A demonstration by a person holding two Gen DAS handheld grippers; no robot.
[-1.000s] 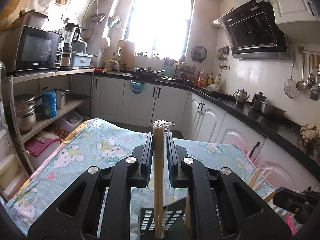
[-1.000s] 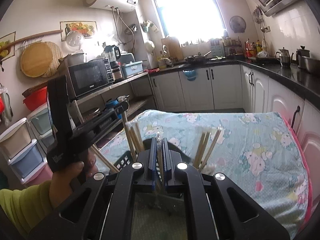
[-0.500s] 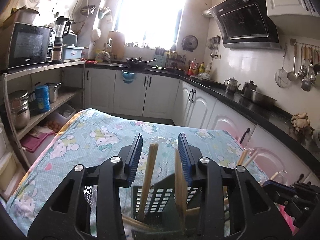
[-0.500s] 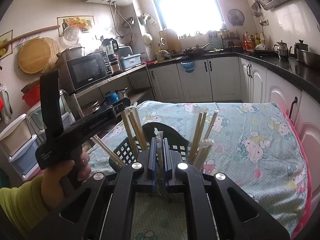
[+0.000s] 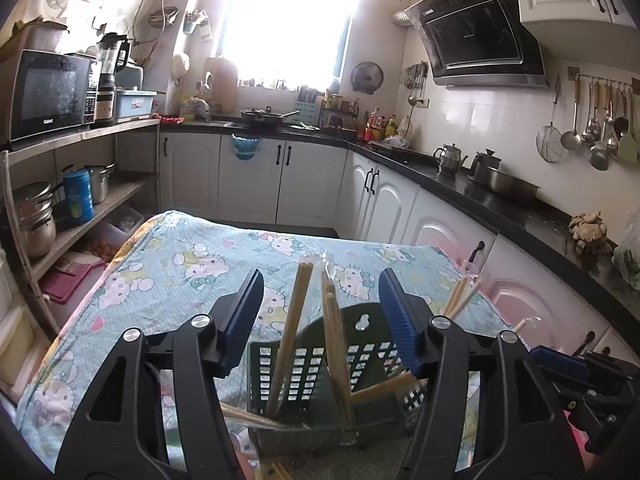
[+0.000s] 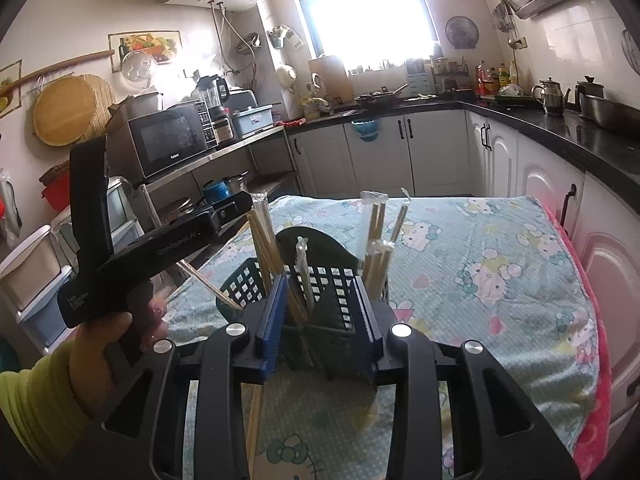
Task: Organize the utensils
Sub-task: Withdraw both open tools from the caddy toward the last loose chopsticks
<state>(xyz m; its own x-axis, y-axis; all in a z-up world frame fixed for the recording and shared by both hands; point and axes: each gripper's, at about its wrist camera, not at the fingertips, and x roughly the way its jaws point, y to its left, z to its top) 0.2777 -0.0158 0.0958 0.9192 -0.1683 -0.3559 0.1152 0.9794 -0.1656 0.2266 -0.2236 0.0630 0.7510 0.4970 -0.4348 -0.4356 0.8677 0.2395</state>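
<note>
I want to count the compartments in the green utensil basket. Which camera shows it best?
The right wrist view: the green utensil basket shows its divider and both ends. The left wrist view shows it partly hidden behind chopsticks.

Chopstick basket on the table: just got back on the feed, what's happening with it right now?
A person works a gripper in each hand over the dark green basket on the cartoon-print tablecloth. Both sets of jaws are opening. The left gripper has wooden chopsticks between its pads, leaning loose in the basket. The right gripper has a wrapped pair between its pads, standing in the basket.
</note>
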